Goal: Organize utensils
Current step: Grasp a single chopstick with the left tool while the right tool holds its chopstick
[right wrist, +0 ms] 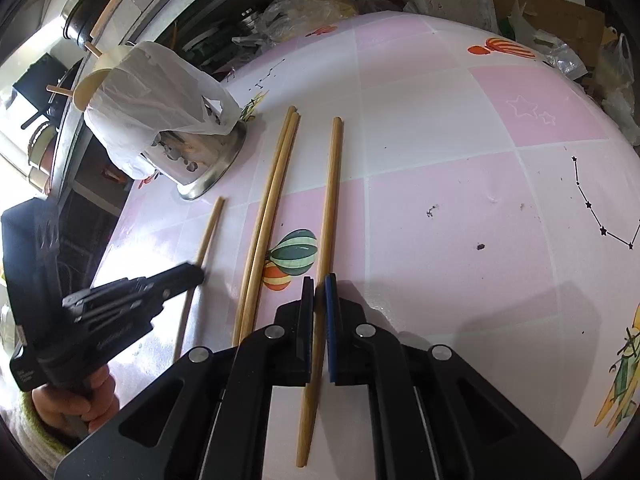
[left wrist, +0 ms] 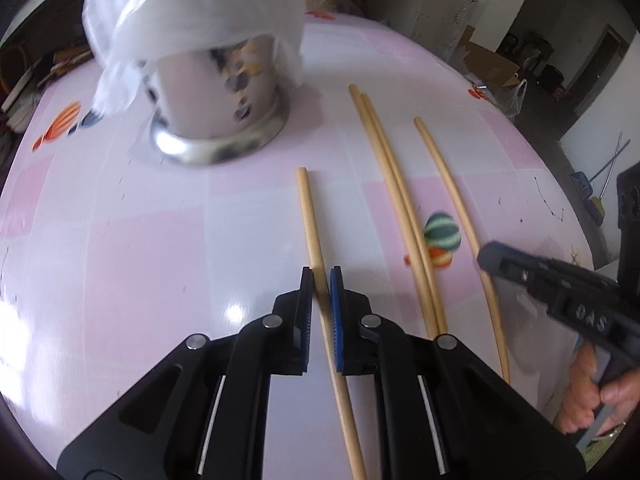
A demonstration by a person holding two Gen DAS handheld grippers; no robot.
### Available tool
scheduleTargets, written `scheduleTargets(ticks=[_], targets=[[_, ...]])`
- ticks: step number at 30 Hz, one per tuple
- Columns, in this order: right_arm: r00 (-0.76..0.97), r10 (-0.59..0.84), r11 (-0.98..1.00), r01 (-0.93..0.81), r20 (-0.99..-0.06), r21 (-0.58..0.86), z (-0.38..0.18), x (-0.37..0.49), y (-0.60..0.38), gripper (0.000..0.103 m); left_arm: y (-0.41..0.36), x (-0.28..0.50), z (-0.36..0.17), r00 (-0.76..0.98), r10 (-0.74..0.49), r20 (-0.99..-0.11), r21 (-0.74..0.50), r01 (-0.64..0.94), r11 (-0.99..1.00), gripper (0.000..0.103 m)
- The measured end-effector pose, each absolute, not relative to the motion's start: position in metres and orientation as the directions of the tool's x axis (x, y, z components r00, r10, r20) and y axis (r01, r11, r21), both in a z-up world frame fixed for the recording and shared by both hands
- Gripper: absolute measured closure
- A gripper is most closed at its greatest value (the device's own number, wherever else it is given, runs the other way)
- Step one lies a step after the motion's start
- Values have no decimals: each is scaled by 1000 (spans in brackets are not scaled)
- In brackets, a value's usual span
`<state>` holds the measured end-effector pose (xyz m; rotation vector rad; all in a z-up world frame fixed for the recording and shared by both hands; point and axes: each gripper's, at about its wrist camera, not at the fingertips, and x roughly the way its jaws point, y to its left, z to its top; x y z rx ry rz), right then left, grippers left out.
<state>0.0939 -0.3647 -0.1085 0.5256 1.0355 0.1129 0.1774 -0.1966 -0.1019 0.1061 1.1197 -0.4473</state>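
My left wrist view looks steeply down along the left tool (left wrist: 320,276), close over the pink checked surface (left wrist: 140,260), facing the perforated metal holder (left wrist: 218,120). My right wrist view looks down along the right tool (right wrist: 319,284), equally close, from further right. Both views share the four chopsticks, the holder and the balloon print (left wrist: 442,236). Each view catches the opposite tool at its edge.

The round bench (right wrist: 460,128) has a shiny cover of pink and white squares with balloon and star pictures. Bright light shines on its left side. Behind it stand grey concrete walls (left wrist: 440,0), brown cardboard boxes (left wrist: 494,62) and crumpled clear plastic bags (right wrist: 304,8).
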Motion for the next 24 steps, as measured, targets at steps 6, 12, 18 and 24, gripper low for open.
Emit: scheduleTargets(ticks=[6,12,18,24], targets=[[515,334,871,153,-790,468,-110,95,-365,96,-185,178,-101,325,-288,-901,-153,384,910,94],[512,334,871,153,-791,467,-110,95,-365,96,-197,194,-100,309,-281,-909,-134,422,897,81],[512,332,872,154,-793,464,-110,95,-364,96,-203,211,-97,319,-246,-915,-99,413,905,81],[511,331,873,154,-793,463,-110,95,-364,96,-211,222,-97,340,-220,-914,-67,410,910,81]])
